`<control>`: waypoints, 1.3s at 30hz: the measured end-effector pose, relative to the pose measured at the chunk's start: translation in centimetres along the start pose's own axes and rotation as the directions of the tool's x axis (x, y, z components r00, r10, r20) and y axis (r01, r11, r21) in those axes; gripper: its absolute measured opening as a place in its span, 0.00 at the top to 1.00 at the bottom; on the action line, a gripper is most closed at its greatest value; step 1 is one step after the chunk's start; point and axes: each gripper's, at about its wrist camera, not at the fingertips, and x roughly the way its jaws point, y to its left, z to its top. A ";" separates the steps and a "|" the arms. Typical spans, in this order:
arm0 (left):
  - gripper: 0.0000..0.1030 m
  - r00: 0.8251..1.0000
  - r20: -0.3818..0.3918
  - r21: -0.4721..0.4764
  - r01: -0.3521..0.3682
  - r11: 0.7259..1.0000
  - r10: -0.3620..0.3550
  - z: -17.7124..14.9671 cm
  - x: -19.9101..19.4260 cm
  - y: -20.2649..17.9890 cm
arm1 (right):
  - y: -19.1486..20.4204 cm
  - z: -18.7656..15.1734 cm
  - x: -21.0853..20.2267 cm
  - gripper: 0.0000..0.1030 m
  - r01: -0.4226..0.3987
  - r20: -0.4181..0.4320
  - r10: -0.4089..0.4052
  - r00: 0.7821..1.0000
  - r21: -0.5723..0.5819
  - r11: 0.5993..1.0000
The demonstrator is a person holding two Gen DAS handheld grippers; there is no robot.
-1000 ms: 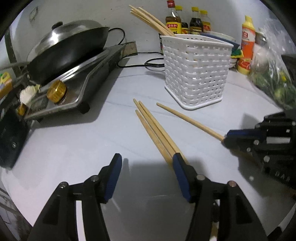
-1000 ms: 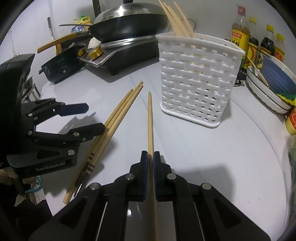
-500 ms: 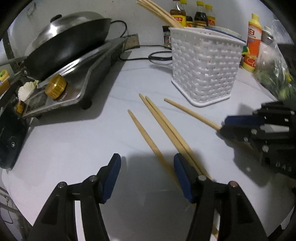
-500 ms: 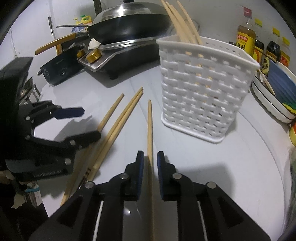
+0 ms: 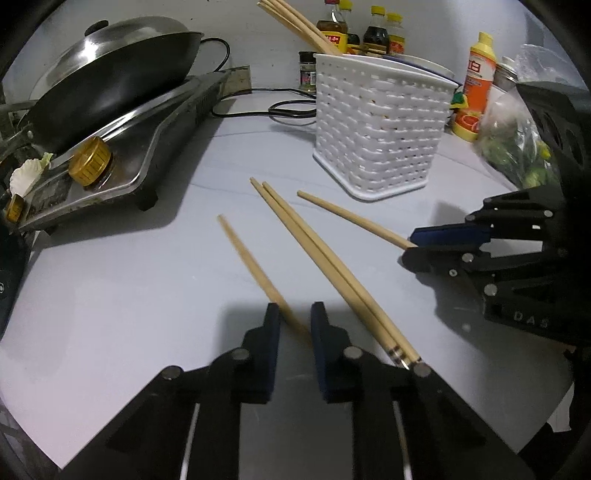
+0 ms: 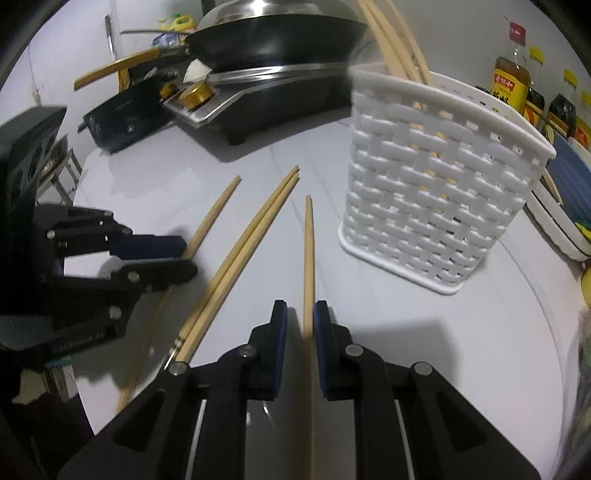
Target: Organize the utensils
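Dim kitchen light, strong fisheye warp, dark vignette at the corners
Hard shadows fall on the pale counter [image 5: 110,295] beneath the stove [image 5: 155,122]; glare streaks the wok lid [image 5: 122,40]; the left gripper [image 6: 173,254] is motion-blurred in the right wrist view

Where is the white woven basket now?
In both wrist views the white basket stands upright on the white counter, right of the loose chopsticks, in front of the sauce bottles.

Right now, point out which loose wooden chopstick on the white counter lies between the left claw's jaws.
The lone wooden chopstick farthest from the white woven basket, inside the left claw. A touching pair lies beside it; the right claw straddles another.
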 end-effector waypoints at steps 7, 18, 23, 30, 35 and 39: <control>0.94 0.998 0.020 -0.103 0.058 0.993 -0.056 -0.7 -0.5 1.7 | 0.5 -0.4 -0.4 0.95 -0.014 0.007 0.014 1.000 -0.001 1.000; 0.94 0.984 0.171 -0.173 0.087 0.981 -0.057 0.3 -5.4 3.1 | -0.2 0.4 -5.6 0.95 -0.089 0.136 0.083 0.987 0.038 0.995; 0.94 0.966 0.252 -0.166 0.106 0.980 -0.062 2.0 -8.0 2.9 | -0.9 2.0 -8.8 0.95 -0.097 0.217 0.086 0.972 0.041 0.994; 0.94 0.938 0.338 -0.144 0.130 0.981 -0.075 4.2 -11.1 3.1 | -3.0 4.6 -12.0 0.95 -0.078 0.298 0.062 0.952 0.041 0.996; 0.94 0.922 0.379 -0.131 0.132 0.983 -0.073 6.2 -12.0 3.2 | -4.4 7.3 -13.1 0.95 -0.062 0.336 0.046 0.941 0.038 0.997; 0.94 0.911 0.407 -0.136 0.137 0.981 -0.071 7.2 -12.2 4.2 | -5.4 9.5 -13.2 0.95 -0.054 0.359 0.036 0.933 0.039 0.998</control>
